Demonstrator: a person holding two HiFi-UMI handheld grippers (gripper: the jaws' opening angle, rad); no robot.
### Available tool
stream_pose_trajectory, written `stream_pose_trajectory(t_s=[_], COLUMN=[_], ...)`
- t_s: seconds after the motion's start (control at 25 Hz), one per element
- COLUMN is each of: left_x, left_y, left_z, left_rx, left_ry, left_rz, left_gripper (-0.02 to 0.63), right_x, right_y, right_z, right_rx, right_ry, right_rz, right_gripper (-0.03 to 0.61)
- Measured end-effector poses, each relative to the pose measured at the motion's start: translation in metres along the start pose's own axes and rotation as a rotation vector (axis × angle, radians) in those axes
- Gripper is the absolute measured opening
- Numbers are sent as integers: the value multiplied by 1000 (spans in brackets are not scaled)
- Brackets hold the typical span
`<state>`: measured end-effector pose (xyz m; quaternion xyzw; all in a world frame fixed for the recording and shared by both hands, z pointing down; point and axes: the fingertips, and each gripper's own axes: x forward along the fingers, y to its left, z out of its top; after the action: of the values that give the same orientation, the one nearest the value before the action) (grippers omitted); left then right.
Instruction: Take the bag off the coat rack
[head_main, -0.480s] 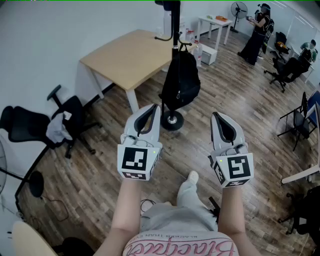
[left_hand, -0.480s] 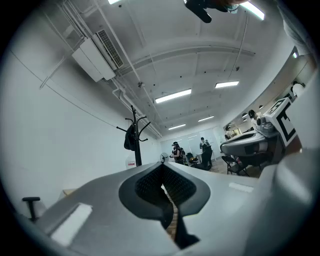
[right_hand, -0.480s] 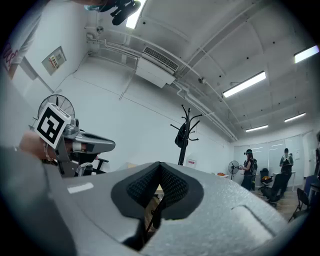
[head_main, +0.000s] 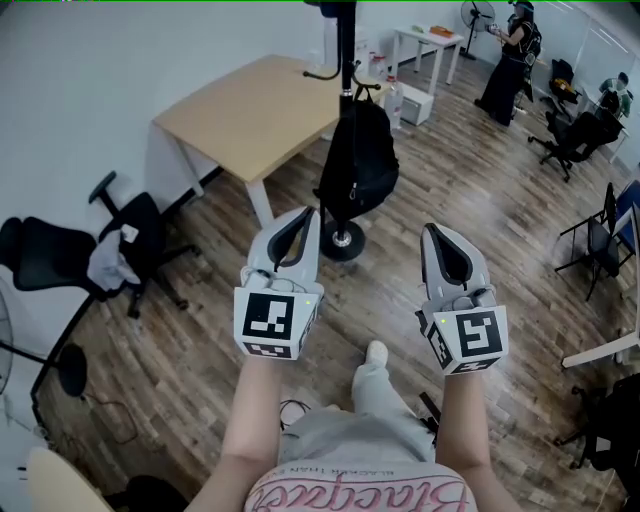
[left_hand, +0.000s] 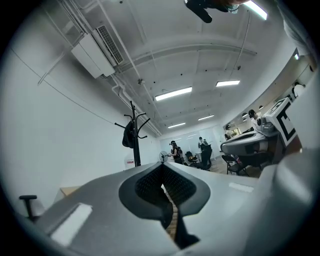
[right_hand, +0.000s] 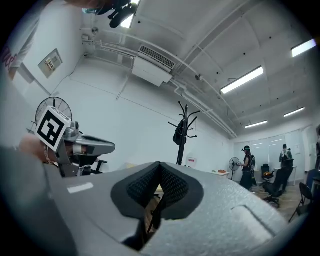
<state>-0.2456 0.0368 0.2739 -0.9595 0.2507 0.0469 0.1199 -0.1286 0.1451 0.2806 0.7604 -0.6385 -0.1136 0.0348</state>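
A black bag (head_main: 358, 160) hangs from a black coat rack (head_main: 345, 60) that stands on a round base (head_main: 343, 243) ahead of me. The same bag (left_hand: 128, 136) shows small and high on the rack (left_hand: 135, 145) in the left gripper view, and the bag (right_hand: 179, 133) hangs likewise from the rack (right_hand: 182, 140) in the right gripper view. My left gripper (head_main: 311, 213) is shut with nothing in it, well short of the rack. My right gripper (head_main: 428, 230) is shut and empty too, level with the left one.
A light wooden table (head_main: 250, 115) stands left of the rack. A black office chair (head_main: 130, 240) with a cloth on it sits at the left. A person (head_main: 510, 60) stands at the far right near more chairs (head_main: 570, 135) and a white table (head_main: 430, 45).
The view has shifted slightly; the rack and table sit a little further left in the picture. My foot has moved forward. Both grippers hold the same pose.
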Motion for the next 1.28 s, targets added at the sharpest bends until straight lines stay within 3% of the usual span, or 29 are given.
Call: stream_pose_trajectory(t_s=[0.92,1.28], left_x=[161,216], left_y=[21,17], left_z=[-41,-54], left_rx=[-9,-6], left_ry=[73,102], left_rz=[58,126], left_gripper=[20,20], right_x=[130,178], right_y=[-107,-153], right_z=[-56,-79], right_rx=[62,73], right_ry=[19,29], right_rz=[81,172], right_gripper=[2,2])
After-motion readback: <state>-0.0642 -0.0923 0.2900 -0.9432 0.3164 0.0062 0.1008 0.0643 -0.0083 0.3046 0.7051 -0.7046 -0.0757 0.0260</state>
